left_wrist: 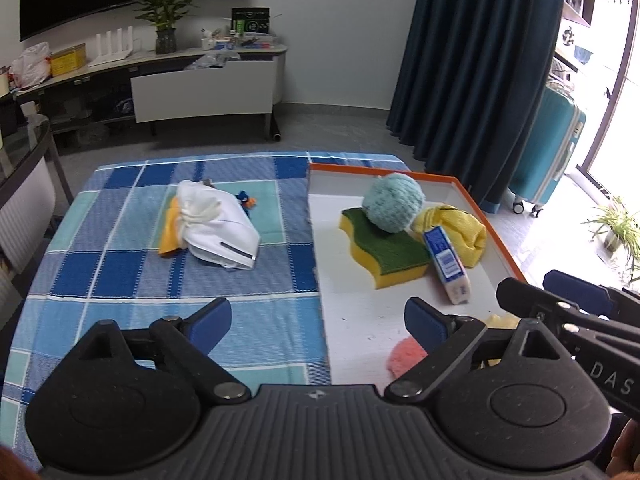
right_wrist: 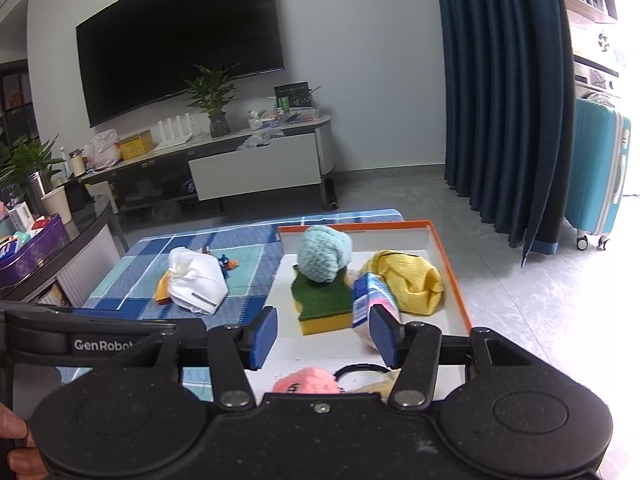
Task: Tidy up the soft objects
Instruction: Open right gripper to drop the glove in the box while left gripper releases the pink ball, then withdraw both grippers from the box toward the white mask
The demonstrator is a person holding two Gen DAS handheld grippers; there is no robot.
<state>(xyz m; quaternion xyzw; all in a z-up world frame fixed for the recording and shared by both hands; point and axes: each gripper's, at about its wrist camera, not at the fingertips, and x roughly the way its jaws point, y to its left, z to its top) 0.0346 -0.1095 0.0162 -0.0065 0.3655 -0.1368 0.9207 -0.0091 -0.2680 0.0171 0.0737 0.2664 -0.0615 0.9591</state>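
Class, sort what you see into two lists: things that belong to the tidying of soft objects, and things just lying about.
Job: tray, sponge, teal ball, yellow cloth, tissue pack, pink plush, white mask.

Lying about: TV, plant, suitcase, curtain.

A: What is the left gripper (left_wrist: 318, 322) made of?

B: Matte black plastic with a ribbed base, two round hubs, triangular cut-outs, silver rivets and blue pads (left_wrist: 212, 320).

A: And the right gripper (right_wrist: 323, 334)?

B: The same build, dusty. "GenRobot" is printed in white on the neighbouring black body, "DAS" on the other. Bare skin of a hand (right_wrist: 14, 440) shows at the edge.
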